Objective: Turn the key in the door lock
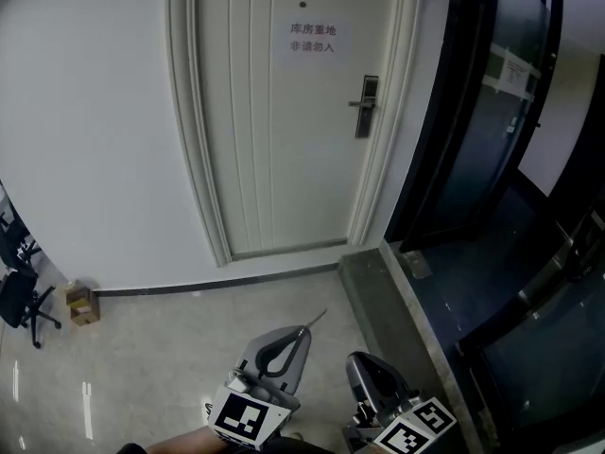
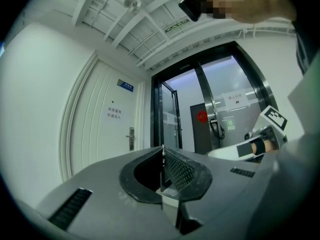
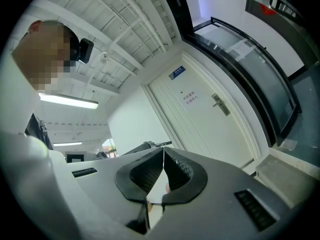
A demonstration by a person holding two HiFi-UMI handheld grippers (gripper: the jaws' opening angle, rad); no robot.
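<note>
With the white panelled door (image 1: 284, 130) and its metal lever lock (image 1: 365, 105) well ahead and any key too small to make out, the left gripper (image 1: 301, 334) and right gripper (image 1: 364, 367) hang low, jaws clenched on nothing, seemingly awaiting the approach.

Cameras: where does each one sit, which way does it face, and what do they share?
Head view: on the person's head, looking steeply down at the white door and floor; left gripper, apparent key at its tip, and right gripper show.
Left gripper view: rides that gripper, looking along its shut jaws toward door and glass entrance.
Right gripper view: rides that gripper, tilted up along shut jaws toward door and ceiling.
Shared: all three see the door's lever handle.
</note>
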